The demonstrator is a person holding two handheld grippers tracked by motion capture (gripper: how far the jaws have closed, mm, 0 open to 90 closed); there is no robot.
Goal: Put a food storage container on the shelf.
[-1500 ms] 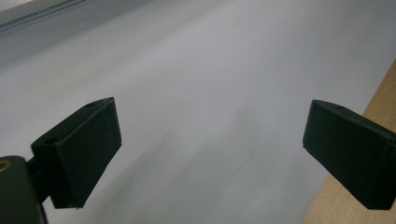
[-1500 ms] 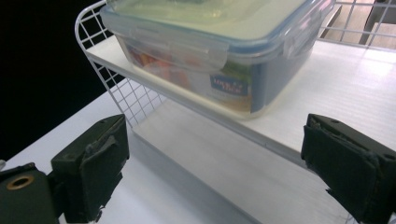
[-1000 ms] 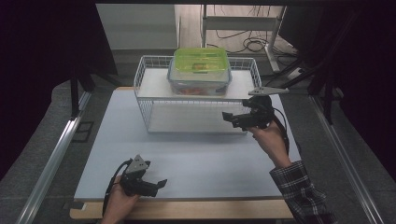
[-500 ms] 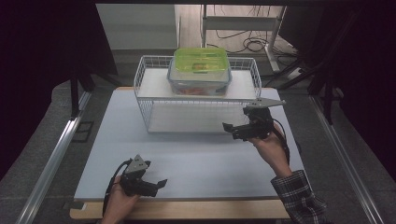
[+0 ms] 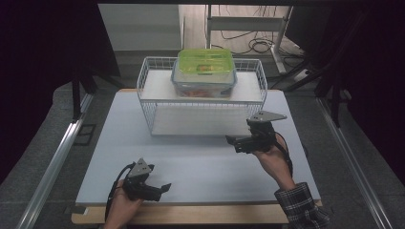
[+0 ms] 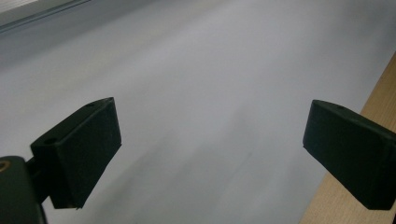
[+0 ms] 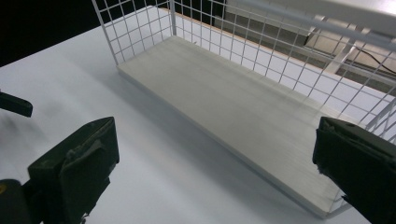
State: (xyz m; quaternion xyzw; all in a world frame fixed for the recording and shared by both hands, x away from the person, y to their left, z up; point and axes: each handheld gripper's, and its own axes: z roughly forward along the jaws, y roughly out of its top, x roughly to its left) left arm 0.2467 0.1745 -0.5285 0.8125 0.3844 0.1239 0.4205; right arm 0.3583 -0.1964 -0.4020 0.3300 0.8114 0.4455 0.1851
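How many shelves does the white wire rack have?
2. The upper shelf carries the green-lidded container; the lower shelf lies bare on the table, in front of the right gripper.

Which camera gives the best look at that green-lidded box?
The high view: the box sits whole on the wire rack's upper shelf. The right gripper view catches the rack's lower shelf, not the box; the left gripper view looks at bare table.

The table [image 5: 191, 176] has a pale grey top with a wooden strip along its near edge. A white wire rack [image 5: 153, 102] stands on it toward the far edge, roughly centred. A lidded container [image 5: 204, 71] sits on the rack's upper shelf.
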